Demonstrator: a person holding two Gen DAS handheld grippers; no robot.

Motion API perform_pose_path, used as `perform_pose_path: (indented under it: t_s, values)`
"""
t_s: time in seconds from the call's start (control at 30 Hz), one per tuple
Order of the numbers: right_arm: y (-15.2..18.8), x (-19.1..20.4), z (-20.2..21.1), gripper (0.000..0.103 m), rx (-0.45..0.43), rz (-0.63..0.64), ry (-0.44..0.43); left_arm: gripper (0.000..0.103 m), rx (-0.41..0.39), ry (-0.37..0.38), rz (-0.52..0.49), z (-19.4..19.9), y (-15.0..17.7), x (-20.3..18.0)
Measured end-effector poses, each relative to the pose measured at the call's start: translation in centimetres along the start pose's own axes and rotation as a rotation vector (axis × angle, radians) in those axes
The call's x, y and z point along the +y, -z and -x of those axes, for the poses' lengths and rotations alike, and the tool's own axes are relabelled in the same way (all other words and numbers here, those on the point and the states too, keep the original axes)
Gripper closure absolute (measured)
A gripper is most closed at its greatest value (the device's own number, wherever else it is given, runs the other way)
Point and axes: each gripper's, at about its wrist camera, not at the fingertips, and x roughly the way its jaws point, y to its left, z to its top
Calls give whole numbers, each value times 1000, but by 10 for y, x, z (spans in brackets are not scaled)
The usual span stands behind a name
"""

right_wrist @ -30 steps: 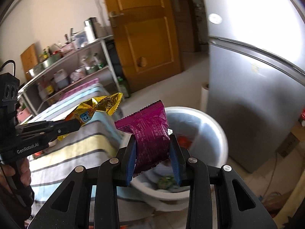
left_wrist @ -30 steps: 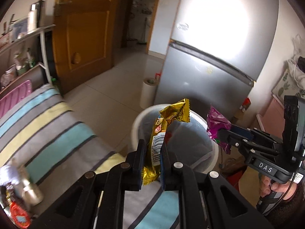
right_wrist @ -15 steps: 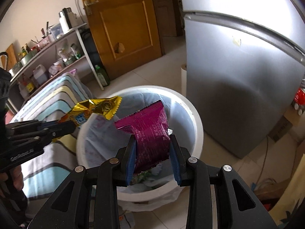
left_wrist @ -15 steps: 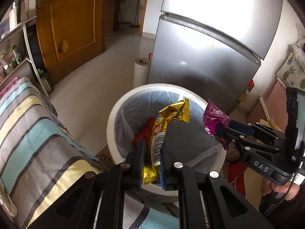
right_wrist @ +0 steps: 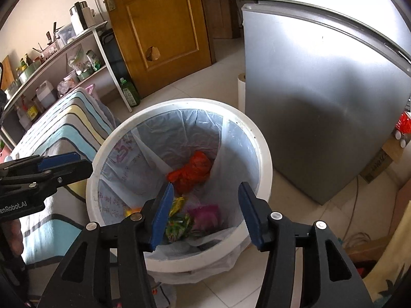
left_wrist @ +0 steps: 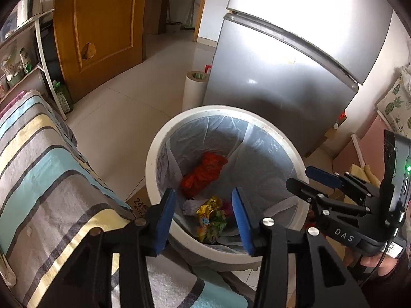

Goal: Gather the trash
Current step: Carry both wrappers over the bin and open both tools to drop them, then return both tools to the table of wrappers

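A white trash bin [left_wrist: 154, 154] with a clear liner stands on the floor beside the fridge; it also shows in the right wrist view [right_wrist: 264, 154]. My left gripper [left_wrist: 204, 205] is open and empty above the bin's near rim. My right gripper [right_wrist: 205, 202] is open and empty above the bin too. At the bin's bottom lie the gold wrapper [left_wrist: 209, 214], the magenta wrapper [right_wrist: 205, 214], a red bag [left_wrist: 203, 172] and other scraps. The right gripper shows at the right in the left wrist view [left_wrist: 305, 179]; the left gripper shows at the left in the right wrist view [right_wrist: 74, 164].
A silver fridge [left_wrist: 282, 64] stands behind the bin. A table with a striped cloth [left_wrist: 38, 166] is on the left. A shelf rack [right_wrist: 64, 59] and a wooden door [right_wrist: 159, 25] are at the back. A white roll [left_wrist: 194, 89] stands by the fridge.
Both grippers have opened over the bin. The gold wrapper and the magenta wrapper have dropped out of them into the bin.
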Motion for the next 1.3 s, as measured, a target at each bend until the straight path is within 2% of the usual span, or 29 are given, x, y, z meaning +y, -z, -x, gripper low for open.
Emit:
perform_pose_path:
  t_s: [0.4, 0.53, 0.7, 1.07, 1.3]
  values:
    - [-4, 31, 44, 49, -108, 30, -41, 42, -148, -44, 43, 67, 15, 24]
    - [-7, 52, 57, 49, -142, 60, -74, 41, -184, -79, 80, 89, 29, 41]
    - [-7, 85, 66, 49, -168, 101, -124, 40, -225, -159, 105, 118, 51, 66]
    - [0, 179, 59, 46, -154, 227, -267, 34, -289, -317, 257, 179, 102, 140]
    - [6, 232, 47, 46, -127, 304, -348, 33, -305, -389, 365, 207, 137, 183]
